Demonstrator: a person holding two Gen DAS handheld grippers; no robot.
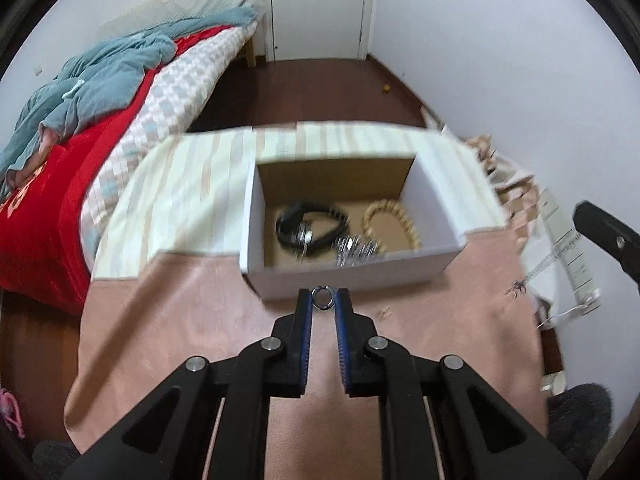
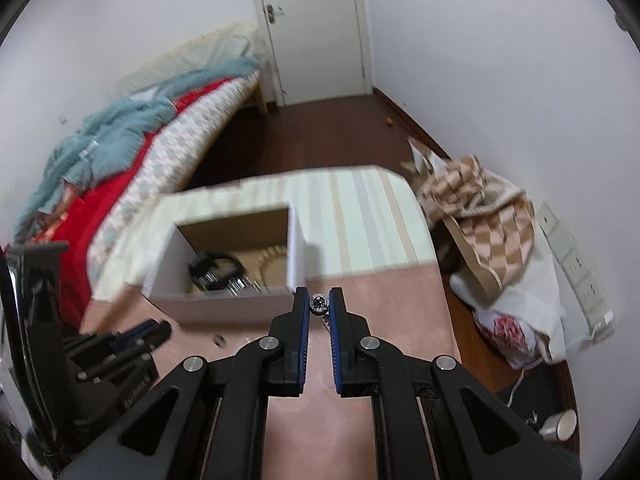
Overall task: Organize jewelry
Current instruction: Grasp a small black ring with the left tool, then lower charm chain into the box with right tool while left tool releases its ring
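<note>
My left gripper (image 1: pixel 323 298) is shut on a small silver ring (image 1: pixel 322 298), held just in front of the near wall of an open white cardboard box (image 1: pixel 352 274). The box holds a black strap piece (image 1: pixel 308 222), a gold bead bracelet (image 1: pixel 390 218) and a silver chain piece (image 1: pixel 356 249). My right gripper (image 2: pixel 320 304) is shut on a round jewelled pendant (image 2: pixel 319 303) with a chain hanging below it, beside the box's near right corner (image 2: pixel 294 268). The left gripper (image 2: pixel 120 344) shows at lower left in the right wrist view.
The box stands on a table with a pink cloth (image 1: pixel 192 312) and a striped cloth (image 1: pixel 192 184). A small earring (image 1: pixel 385 312) and a thin necklace (image 1: pixel 536 276) lie on the cloth. A bed (image 1: pixel 80 128) is at left; bags (image 2: pixel 492 232) stand right.
</note>
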